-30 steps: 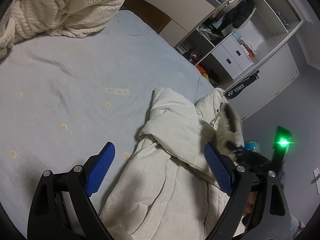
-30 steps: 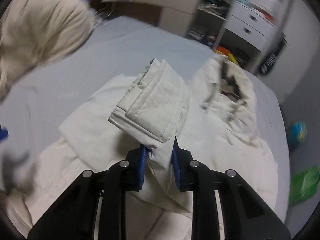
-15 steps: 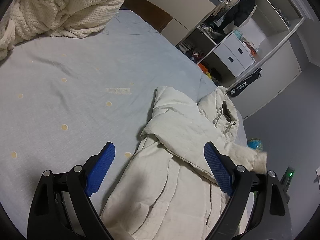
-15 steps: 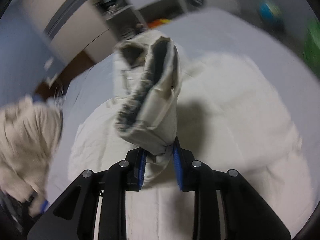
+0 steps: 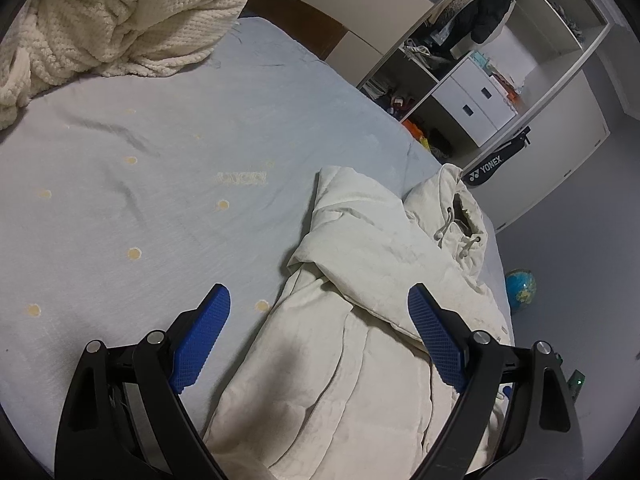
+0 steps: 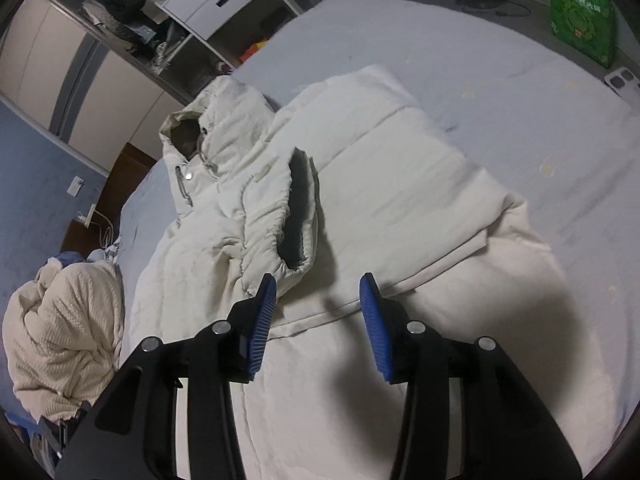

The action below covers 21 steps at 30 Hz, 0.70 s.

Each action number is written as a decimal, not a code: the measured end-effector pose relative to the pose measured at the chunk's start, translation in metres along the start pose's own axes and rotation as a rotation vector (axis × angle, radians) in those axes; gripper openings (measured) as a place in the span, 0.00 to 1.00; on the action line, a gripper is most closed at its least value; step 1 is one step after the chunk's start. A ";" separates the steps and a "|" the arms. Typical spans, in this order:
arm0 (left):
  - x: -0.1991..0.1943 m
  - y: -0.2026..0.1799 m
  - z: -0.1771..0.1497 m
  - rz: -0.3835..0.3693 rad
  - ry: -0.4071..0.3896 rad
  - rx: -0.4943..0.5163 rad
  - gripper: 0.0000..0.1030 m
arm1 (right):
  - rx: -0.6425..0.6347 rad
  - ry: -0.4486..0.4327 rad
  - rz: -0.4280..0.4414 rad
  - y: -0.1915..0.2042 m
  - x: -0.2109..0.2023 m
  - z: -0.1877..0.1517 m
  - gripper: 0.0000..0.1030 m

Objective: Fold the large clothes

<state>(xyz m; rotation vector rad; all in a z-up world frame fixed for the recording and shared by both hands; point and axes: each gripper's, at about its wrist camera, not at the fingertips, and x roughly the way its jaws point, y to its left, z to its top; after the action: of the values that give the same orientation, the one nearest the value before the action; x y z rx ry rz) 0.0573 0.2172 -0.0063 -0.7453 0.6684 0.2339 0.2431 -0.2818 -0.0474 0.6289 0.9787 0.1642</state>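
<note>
A cream hooded puffer coat [image 5: 360, 344] lies flat on a pale blue bed sheet [image 5: 160, 184]; it also shows in the right wrist view [image 6: 400, 208]. Its hood [image 6: 208, 128] points toward the wardrobe. One sleeve [image 6: 276, 212] lies folded across the chest, its dark-lined cuff [image 6: 298, 216] just ahead of my right gripper [image 6: 318, 292], which is open and empty above the coat. My left gripper [image 5: 320, 304] is open and empty, hovering over the coat's left edge, where the other sleeve [image 5: 360, 240] lies folded inward.
A cream knitted blanket [image 5: 112, 20] is bunched at the head of the bed, also in the right wrist view [image 6: 60, 340]. An open wardrobe with white drawers [image 5: 476, 100], a racket bag [image 5: 492, 164], a globe [image 5: 520, 288] and a green bag [image 6: 580, 8] stand beyond the bed.
My right gripper has let go of the sleeve cuff, which now lies across the coat's chest, and has opened. My left gripper has stayed open and nearly still.
</note>
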 end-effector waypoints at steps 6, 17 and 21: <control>0.006 -0.002 -0.001 0.039 0.029 0.015 0.84 | -0.089 -0.007 0.062 0.005 -0.019 -0.009 0.39; 0.024 -0.014 -0.007 0.130 0.100 0.091 0.84 | -0.384 0.008 0.047 0.016 -0.023 -0.060 0.50; 0.029 -0.016 -0.009 0.163 0.118 0.110 0.84 | -0.373 -0.003 0.051 0.011 -0.019 -0.064 0.51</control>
<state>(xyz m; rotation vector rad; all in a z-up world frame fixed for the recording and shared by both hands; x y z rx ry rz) 0.0825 0.1990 -0.0209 -0.6028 0.8490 0.3011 0.1821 -0.2535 -0.0531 0.3116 0.9000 0.3814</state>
